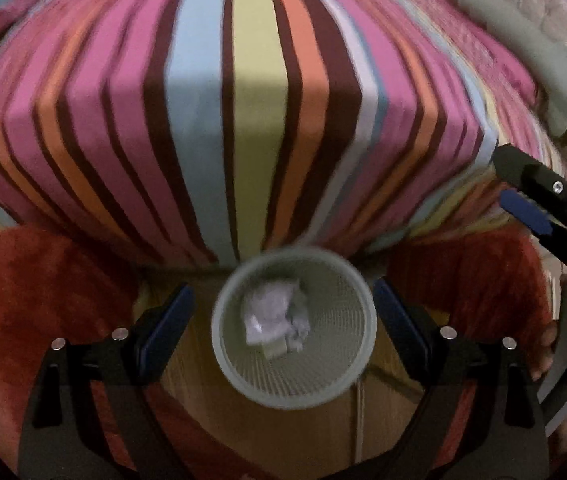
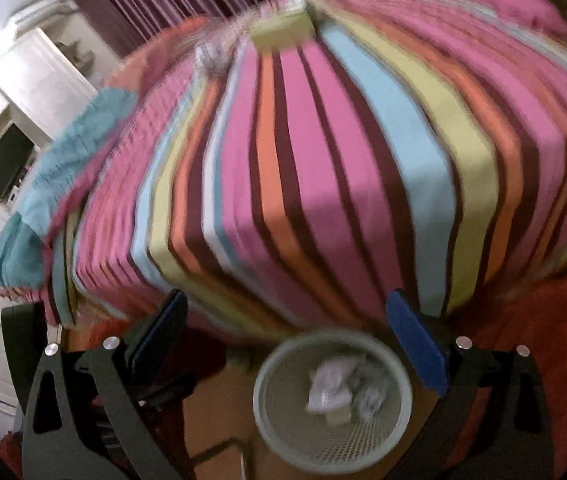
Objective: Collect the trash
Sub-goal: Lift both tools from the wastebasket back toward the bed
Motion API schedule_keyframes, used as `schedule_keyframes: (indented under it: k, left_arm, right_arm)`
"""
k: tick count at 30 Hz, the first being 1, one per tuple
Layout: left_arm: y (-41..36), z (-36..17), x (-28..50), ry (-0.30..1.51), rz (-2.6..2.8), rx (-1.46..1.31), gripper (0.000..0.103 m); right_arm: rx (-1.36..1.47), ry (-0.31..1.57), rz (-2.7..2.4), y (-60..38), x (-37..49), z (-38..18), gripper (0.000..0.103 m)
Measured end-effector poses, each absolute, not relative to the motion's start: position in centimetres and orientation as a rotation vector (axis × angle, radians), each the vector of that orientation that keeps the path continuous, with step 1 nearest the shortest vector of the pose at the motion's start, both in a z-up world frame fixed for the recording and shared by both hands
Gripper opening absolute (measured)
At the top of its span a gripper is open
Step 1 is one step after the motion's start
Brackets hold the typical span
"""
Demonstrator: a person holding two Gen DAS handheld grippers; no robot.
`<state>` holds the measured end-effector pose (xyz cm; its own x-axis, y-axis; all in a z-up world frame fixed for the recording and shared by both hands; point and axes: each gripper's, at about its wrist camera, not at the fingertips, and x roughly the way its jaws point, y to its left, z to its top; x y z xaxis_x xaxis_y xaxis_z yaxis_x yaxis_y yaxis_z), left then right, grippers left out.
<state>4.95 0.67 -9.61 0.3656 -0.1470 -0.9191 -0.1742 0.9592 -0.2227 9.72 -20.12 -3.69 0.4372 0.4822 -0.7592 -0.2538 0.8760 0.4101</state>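
A pale mesh wastebasket (image 1: 369, 320) (image 2: 259, 396) stands on the floor at the foot of a striped bed. Crumpled white paper (image 1: 275, 318) (image 2: 329, 388) lies inside it. My left gripper (image 1: 283, 288) hovers above the basket, open, with nothing between its blue pads. My right gripper (image 2: 285, 297) is also open and empty, above and just left of the basket; in the left wrist view it (image 1: 501, 178) shows at the right edge. Far up on the bed, in the blurred right wrist view, lie a yellow-green box (image 2: 283, 26) and a small crumpled pale piece (image 2: 211, 58).
The striped bedspread (image 1: 259, 100) (image 2: 323, 160) fills most of both views. A red rug (image 1: 43, 280) flanks the basket on a wooden floor (image 1: 283, 432). A teal blanket (image 2: 63, 168) hangs off the bed's left side. White cabinets (image 2: 23, 92) stand at the left.
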Motion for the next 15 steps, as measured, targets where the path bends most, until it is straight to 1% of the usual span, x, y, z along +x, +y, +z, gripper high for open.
schedule_keyframes:
  k: [4,9,15]
  left_arm:
    - [2.2,-7.0,6.0,1.096,0.075,-0.309,0.089]
    - [4.2,-5.4,8.0,1.044,0.100,-0.352,0.089]
    - [6.3,-3.9,11.7,1.020,0.132,-0.385,0.089]
  right_arm:
    - [0.273,0.928,0.497,-20.7,11.5,-2.0,0.095]
    - [0.214,0.867,0.498,-20.1,13.8,-1.5,0.095]
    - [0.179,0.884,0.500,-19.5,16.6,-1.2,0.095]
